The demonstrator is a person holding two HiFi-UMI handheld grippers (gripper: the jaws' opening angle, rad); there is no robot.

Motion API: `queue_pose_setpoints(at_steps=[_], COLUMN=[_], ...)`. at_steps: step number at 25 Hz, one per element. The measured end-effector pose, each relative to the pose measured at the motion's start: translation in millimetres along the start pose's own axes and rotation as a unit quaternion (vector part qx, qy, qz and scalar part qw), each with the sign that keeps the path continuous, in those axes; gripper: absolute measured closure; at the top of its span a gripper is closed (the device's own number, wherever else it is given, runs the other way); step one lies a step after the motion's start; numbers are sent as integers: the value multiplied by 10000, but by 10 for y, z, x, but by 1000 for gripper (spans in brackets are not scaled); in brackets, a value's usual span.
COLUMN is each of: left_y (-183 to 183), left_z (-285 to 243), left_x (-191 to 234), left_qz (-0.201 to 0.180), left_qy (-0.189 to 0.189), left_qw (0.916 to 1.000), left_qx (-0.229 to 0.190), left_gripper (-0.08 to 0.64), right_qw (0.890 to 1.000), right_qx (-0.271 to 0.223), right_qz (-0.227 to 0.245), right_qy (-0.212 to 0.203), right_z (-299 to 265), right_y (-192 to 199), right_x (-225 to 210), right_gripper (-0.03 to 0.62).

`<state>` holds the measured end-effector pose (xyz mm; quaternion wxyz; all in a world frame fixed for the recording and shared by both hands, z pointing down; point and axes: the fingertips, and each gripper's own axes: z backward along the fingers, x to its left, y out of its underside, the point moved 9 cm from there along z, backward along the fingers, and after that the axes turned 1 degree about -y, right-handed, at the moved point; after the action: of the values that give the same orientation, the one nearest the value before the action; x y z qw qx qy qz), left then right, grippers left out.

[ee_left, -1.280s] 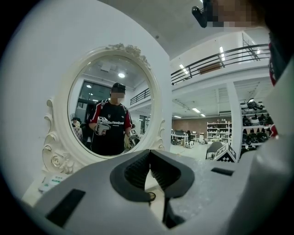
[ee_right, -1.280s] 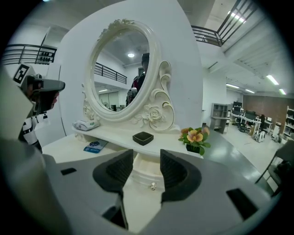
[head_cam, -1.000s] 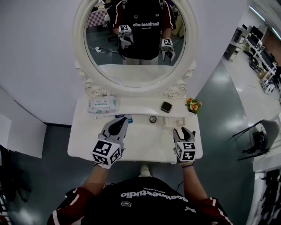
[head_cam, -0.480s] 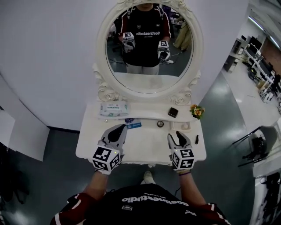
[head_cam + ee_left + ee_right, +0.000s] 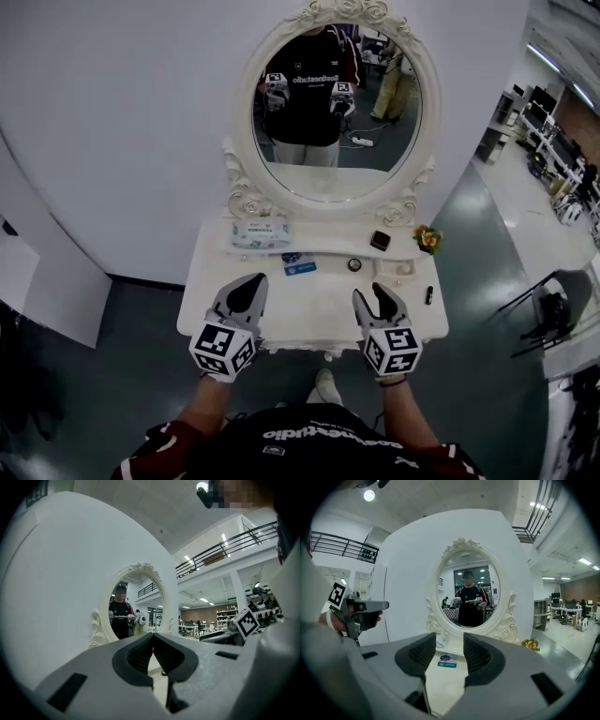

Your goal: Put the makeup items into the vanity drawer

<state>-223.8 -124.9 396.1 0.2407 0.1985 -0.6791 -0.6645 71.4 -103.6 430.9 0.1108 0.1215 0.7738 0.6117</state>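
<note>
The white vanity table (image 5: 314, 305) stands under an oval mirror (image 5: 336, 103). On its top lie a blue packet (image 5: 298, 264), a small round pot (image 5: 354, 265), a dark square compact (image 5: 380, 240) and a black tube (image 5: 428, 294). My left gripper (image 5: 251, 283) hovers over the left front of the tabletop, its jaws touching at the tips (image 5: 153, 635) with nothing between them. My right gripper (image 5: 376, 292) hovers over the right front, open and empty (image 5: 449, 644). The blue packet (image 5: 447, 660) lies straight ahead of the right gripper. No open drawer shows.
A pack of wipes (image 5: 262, 232) sits on the raised back shelf, left. A small bunch of orange flowers (image 5: 428, 238) stands at the shelf's right end, with a white dish (image 5: 403, 269) in front of it. A white wall is behind; grey floor lies on both sides.
The view has pulled back and the vanity sits farther off. Both grippers have drawn back from mid-table toward the front edge. The black tube has come into sight at the right.
</note>
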Motion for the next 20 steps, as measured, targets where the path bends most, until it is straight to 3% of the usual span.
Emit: queue_pose_setpoints(at_steps=[14, 20], left_y=[-262, -304], left_z=[284, 371], left_x=[-126, -158], left_qz=[-262, -362], left_qy=[38, 41], left_qw=[9989, 9986], left_qx=[-385, -383], left_gripper=[554, 554], right_qw=[9974, 9950], right_qx=[-695, -955], right_qz=[94, 54], right_qy=[181, 296], right_z=[484, 591], right_y=[-428, -470], right_x=[227, 332], right_gripper=[417, 465])
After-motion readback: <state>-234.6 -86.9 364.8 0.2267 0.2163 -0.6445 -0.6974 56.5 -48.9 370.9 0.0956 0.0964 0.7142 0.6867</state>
